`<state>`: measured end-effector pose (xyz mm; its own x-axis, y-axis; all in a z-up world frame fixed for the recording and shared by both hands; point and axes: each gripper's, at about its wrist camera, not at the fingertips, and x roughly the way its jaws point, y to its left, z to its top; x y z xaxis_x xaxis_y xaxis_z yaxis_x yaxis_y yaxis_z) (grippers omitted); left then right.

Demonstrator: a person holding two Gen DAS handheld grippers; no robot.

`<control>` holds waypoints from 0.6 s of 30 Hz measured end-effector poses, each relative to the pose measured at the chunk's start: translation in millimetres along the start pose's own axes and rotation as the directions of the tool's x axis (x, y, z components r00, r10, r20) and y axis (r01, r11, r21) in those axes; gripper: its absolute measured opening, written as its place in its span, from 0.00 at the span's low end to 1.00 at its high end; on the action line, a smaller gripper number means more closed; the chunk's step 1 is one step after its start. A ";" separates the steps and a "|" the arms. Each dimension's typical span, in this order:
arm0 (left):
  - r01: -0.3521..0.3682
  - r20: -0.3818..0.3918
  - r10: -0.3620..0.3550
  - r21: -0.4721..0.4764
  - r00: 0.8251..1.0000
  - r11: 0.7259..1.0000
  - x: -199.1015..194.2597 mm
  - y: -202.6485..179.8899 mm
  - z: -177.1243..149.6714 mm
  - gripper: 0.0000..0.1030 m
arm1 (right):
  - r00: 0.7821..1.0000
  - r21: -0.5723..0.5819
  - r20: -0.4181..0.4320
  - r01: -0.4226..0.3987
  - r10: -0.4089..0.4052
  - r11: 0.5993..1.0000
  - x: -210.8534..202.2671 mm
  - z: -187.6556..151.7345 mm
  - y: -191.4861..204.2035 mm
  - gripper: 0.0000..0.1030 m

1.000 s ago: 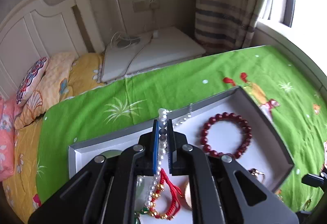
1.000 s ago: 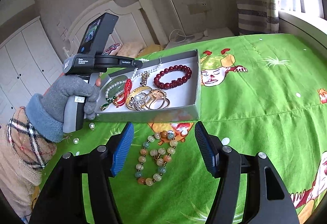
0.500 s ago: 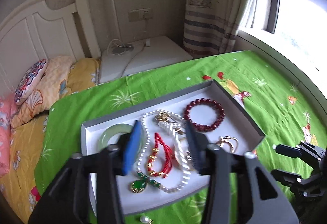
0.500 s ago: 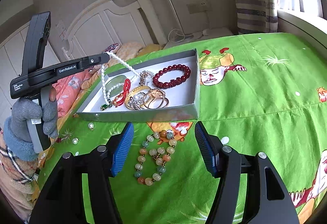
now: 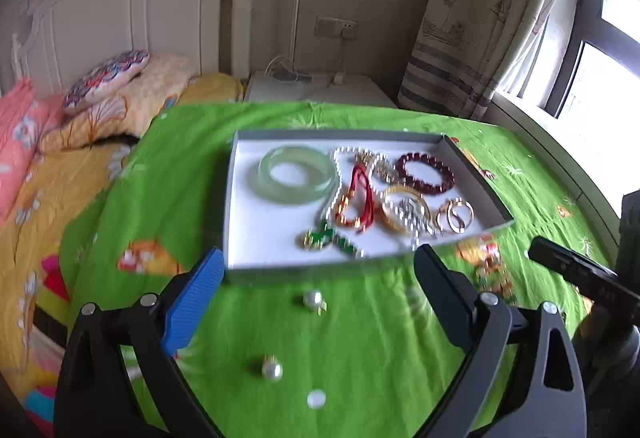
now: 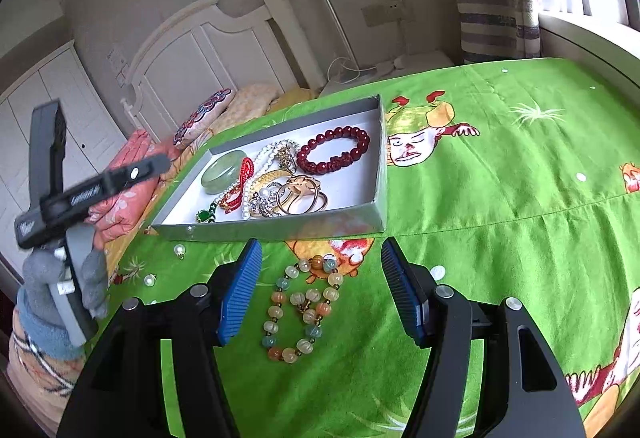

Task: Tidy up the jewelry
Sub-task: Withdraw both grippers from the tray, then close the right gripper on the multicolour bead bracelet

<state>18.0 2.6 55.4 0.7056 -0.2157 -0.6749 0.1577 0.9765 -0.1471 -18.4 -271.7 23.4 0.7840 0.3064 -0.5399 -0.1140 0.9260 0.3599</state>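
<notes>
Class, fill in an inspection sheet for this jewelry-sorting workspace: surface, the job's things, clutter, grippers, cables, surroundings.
Surface: green cartoon-print bedspread.
Job's things: grey tray holding a jade bangle, dark red bead bracelet, pearl necklace, red cord bracelet and gold rings; pastel bead bracelet lies outside the tray on the bedspread.
Clutter: two loose pearl earrings on the bedspread near the tray.
Grippers: left gripper opening, nothing between its jaws; right gripper open above the pastel bead bracelet.
Cables: white cord on the bedside table.
Surroundings: headboard, pillows, curtain, window.
</notes>
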 end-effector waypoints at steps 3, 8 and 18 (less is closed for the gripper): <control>0.061 -0.021 -0.064 -0.115 0.998 0.991 -15.7 20.7 -39.2 0.94 | 1.000 0.008 -0.002 0.004 -0.004 1.000 0.6 0.0 -0.9 0.61; 0.115 -0.043 -0.126 -0.197 0.991 0.974 -15.7 43.8 -77.9 0.94 | 0.998 -0.036 -0.049 0.032 -0.034 0.999 8.6 -1.5 9.3 0.66; 0.160 -0.030 -0.169 -0.203 0.985 0.966 -14.3 42.2 -77.9 0.97 | 0.961 -0.259 -0.178 0.161 -0.211 0.952 31.0 -26.8 51.8 0.66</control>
<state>-39.3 47.1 2.5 0.6477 -0.3776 -0.6617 0.1245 0.9093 -0.3970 -16.3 -208.4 5.0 0.6692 0.1386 -0.7301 -0.1404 0.9883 0.0590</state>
